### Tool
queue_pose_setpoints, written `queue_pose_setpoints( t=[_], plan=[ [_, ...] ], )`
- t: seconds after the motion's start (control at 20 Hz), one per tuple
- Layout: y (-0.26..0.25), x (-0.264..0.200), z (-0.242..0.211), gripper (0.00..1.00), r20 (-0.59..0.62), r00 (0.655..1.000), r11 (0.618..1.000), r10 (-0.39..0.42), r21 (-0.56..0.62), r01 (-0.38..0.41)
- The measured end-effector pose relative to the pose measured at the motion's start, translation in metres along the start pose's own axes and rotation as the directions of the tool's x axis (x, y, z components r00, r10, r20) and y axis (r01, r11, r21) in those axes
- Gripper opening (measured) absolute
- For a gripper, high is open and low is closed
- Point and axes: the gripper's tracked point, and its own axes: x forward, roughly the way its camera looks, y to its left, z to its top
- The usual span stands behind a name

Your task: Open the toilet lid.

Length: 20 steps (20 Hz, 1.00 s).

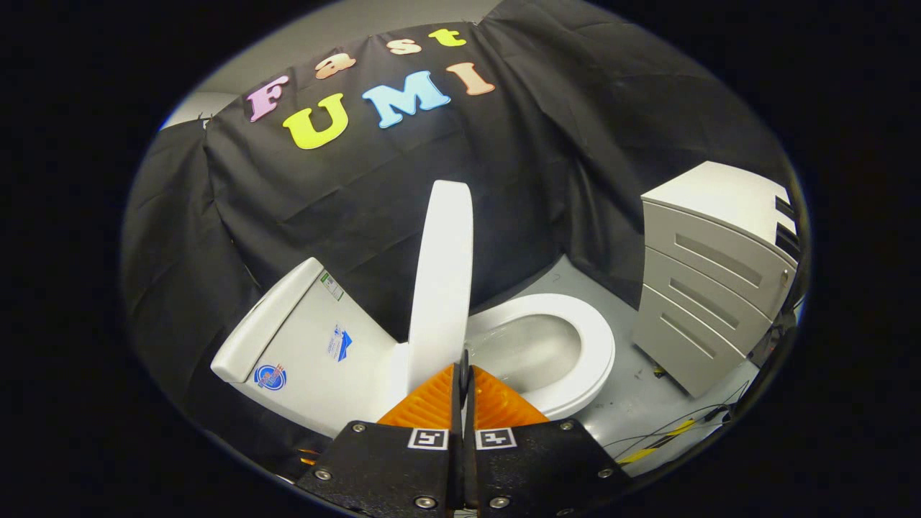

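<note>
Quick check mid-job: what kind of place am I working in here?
Likely a staged bathroom mock-up in a test booth, not a real bathroom. A white toilet with its lid raised stands against draped black cloth, beside a grey drawer cabinet. The gripper fingers are closed together just before the lid.

Toilet labels [339, 342] perhaps too small.

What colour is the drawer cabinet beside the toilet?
Light grey cabinet, clearest in the gripper view, beyond the shut gripper.
</note>
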Motion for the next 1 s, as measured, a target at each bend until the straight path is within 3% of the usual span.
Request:
queue_pose_setpoints(
  t=[1.0],
  plan=[
    [0.089,-0.013,0.006,0.0,0.046,0.995,0.968,0.087,-0.242,-0.074]
  ],
)
